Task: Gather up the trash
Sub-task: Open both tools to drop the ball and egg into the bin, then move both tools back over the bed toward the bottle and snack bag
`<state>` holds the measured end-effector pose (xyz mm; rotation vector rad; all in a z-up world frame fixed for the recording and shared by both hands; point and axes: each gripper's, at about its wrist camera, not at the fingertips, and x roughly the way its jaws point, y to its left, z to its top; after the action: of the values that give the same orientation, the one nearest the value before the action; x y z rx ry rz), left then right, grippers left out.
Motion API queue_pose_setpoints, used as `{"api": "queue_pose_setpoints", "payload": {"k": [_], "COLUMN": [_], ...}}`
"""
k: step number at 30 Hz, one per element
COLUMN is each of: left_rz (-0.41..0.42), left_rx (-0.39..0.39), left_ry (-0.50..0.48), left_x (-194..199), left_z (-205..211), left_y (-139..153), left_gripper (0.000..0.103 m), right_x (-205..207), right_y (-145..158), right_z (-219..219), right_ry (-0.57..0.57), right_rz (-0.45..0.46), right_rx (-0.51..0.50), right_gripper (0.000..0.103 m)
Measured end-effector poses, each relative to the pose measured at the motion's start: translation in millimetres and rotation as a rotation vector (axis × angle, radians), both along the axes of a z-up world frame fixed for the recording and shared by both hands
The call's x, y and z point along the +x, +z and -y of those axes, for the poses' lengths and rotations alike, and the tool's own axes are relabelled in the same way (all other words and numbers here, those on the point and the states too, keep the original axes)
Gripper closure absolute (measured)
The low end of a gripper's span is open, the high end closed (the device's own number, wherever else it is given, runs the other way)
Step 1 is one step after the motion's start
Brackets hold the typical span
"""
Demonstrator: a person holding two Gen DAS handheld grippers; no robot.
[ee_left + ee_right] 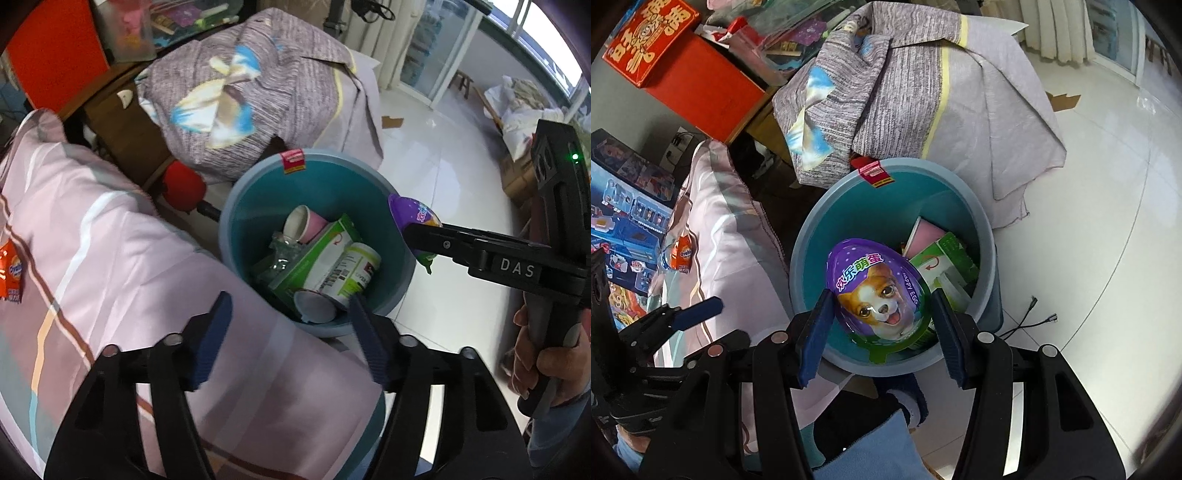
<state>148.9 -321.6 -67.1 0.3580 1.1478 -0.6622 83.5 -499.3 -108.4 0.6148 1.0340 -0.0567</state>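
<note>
Right gripper [882, 325]: I have it pinching the purple egg [877, 291] by its sides, both pads pressed on the shell, over the near part of the bin [988, 236].
Egg: plastic toy shell with a dog picture, upright between my pads, above the bin's opening; in the left view [413, 216] it hangs over the bin's right rim.
Left gripper [290, 328]: I see the jaws spread with nothing between them, over the near rim of the bin and the edge of the pink quilt [129, 266].
Bin: teal, round, on the white floor [450, 177], with a red sticker [293, 160] on its far rim.
In the bin: a pink cup [304, 223], a green carton [317, 254], a white bottle [349, 273], some clear plastic [279, 254].
Quilt: an orange sachet [11, 271] lies on it, far left.
Beyond: a grey blanket [258, 92] heaped behind the bin, a red box [690, 70] past that.
</note>
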Motion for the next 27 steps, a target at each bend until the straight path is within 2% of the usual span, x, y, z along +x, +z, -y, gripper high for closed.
{"api": "queue_pose_setpoints", "payload": {"k": [3, 4, 5, 14, 22, 25, 27], "left_rz": [0.009, 0.012, 0.015, 0.003, -0.017, -0.019, -0.018], "left_rx": [-0.012, -0.014, -0.016, -0.035, -0.050, -0.056, -0.060], "left_ry": [0.008, 0.011, 0.014, 0.052, 0.084, 0.096, 0.102], "left_x": [-2, -2, -3, -5, -10, -11, -11], "left_z": [-7, -9, -11, -34, -56, -62, -66], "left_y": [4, 5, 6, 6, 3, 4, 5], "left_gripper": [0.021, 0.019, 0.018, 0.014, 0.013, 0.013, 0.013], "right_x": [4, 5, 6, 4, 4, 4, 5], "right_y": [0, 0, 0, -1, -4, -3, -2], "right_z": [-5, -7, -9, -13, -21, -26, -30], "right_ry": [0.014, 0.019, 0.021, -0.002, -0.008, -0.002, 0.002], "right_rz": [-0.005, -0.008, -0.012, -0.039, -0.075, -0.082, -0.085], "right_rx": [0.003, 0.007, 0.012, 0.010, 0.014, 0.014, 0.012], "right_gripper": [0.051, 0.047, 0.039, 0.027, 0.026, 0.020, 0.020]}}
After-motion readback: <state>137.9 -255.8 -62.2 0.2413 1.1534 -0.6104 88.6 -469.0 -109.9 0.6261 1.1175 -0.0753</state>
